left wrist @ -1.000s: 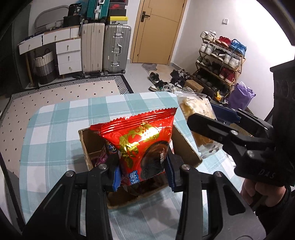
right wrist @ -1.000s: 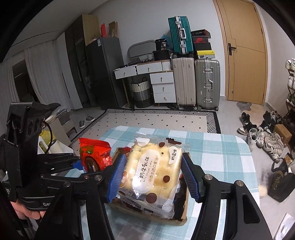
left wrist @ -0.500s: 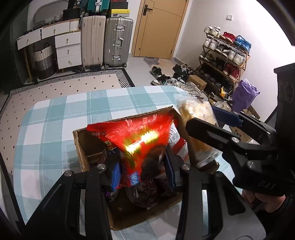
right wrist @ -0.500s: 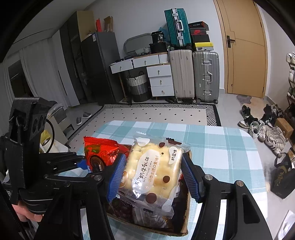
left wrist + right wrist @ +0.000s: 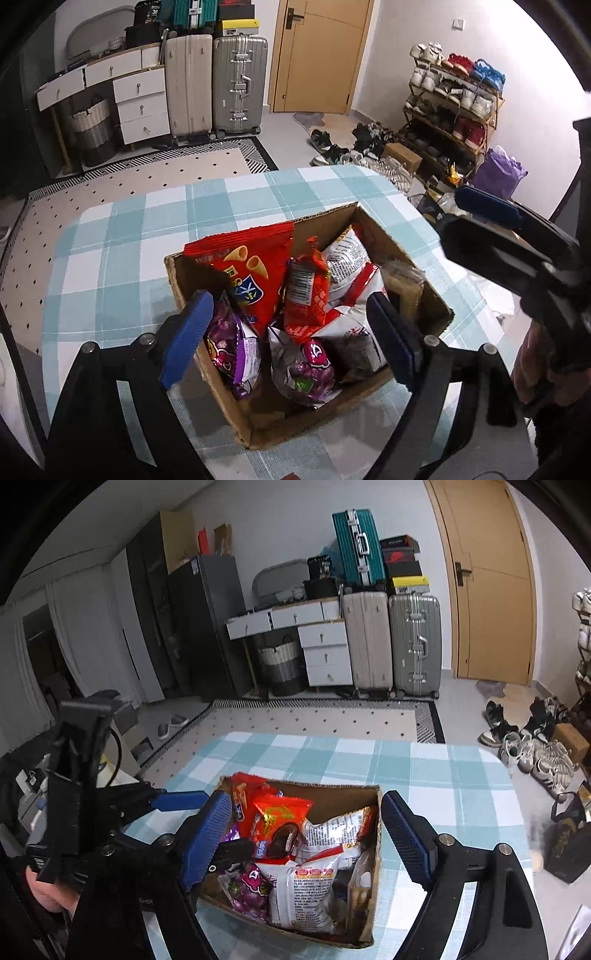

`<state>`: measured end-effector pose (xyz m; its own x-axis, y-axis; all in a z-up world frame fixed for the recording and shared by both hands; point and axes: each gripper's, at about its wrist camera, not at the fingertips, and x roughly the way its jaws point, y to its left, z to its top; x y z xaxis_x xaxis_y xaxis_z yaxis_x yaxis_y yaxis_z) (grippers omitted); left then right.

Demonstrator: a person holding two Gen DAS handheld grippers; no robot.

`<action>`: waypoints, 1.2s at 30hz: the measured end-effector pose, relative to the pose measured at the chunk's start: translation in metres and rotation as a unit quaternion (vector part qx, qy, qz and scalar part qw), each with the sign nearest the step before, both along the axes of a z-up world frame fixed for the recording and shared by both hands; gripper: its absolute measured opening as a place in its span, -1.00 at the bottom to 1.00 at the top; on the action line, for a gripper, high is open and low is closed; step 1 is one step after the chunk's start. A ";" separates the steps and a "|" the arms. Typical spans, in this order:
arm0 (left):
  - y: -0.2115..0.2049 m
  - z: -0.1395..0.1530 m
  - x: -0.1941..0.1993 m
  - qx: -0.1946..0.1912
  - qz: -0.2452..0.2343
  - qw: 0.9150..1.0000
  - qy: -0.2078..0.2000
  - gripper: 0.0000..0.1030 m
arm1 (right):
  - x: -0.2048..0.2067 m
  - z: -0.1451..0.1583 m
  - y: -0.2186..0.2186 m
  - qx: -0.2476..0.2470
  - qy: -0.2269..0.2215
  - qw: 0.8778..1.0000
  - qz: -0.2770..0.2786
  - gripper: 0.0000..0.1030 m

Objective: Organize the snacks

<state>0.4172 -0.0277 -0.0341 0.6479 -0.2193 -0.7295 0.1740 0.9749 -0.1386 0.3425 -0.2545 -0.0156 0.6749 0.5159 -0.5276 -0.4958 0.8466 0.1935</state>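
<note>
Now both tools were above the cardboard box (image 5: 402, 254), which stood on the table with the checked cloth (image 5: 129, 251). The left gripper (image 5: 291, 332) had its jaws opening, and nothing was pressed between the blue pads (image 5: 184, 332); the packets lay under them, inside the box. The right gripper (image 5: 306, 842) was opening in the same way, with no packet between its pads, and it hung over the near part of the box.

Inside the box the snacks were packed closely. A big red bag with cone pictures (image 5: 247, 273) leaned at the far left wall, a smaller red packet (image 5: 306, 291) stood just beside it, and a white packet with printed text (image 5: 349, 258) was to the right. Two purple packets (image 5: 310, 373) lay at the near side. A pale packet (image 5: 404, 288) was against the right wall.

As I judge it, the task was close to finished: the cloth around the box showed no more snacks in either view. What remained was probably only to pull the two tools away, and perhaps to press the tall red bag lower.
</note>
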 end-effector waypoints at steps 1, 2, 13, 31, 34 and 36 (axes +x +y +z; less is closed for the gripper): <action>0.001 0.002 -0.002 -0.001 0.001 1.000 -0.002 0.62 | -0.003 0.003 -0.002 0.000 -0.003 1.000 -0.002 0.67; 0.001 0.005 -0.006 -0.001 0.004 1.000 -0.005 0.62 | -0.005 0.005 -0.003 0.000 -0.005 1.000 -0.002 0.67; 0.006 0.032 -0.055 0.008 0.037 0.998 -0.043 0.65 | -0.054 0.030 -0.015 0.011 -0.055 0.998 -0.004 0.76; 0.030 0.060 -0.159 0.022 0.094 0.984 -0.150 0.97 | -0.162 0.040 -0.052 0.012 -0.238 0.964 -0.120 0.84; 0.032 0.057 -0.175 0.030 0.102 0.981 -0.165 0.97 | -0.182 0.036 -0.061 0.022 -0.267 0.954 -0.132 0.87; 0.033 0.053 -0.184 0.034 0.103 0.979 -0.171 0.97 | -0.197 0.031 -0.067 0.024 -0.283 0.948 -0.142 0.91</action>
<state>0.2335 0.0053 0.0191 0.8824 -0.0177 -0.4702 -0.0017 0.9992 -0.0408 0.1454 -0.3215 0.0154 0.9580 0.2860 -0.0204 -0.2860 0.9582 0.0064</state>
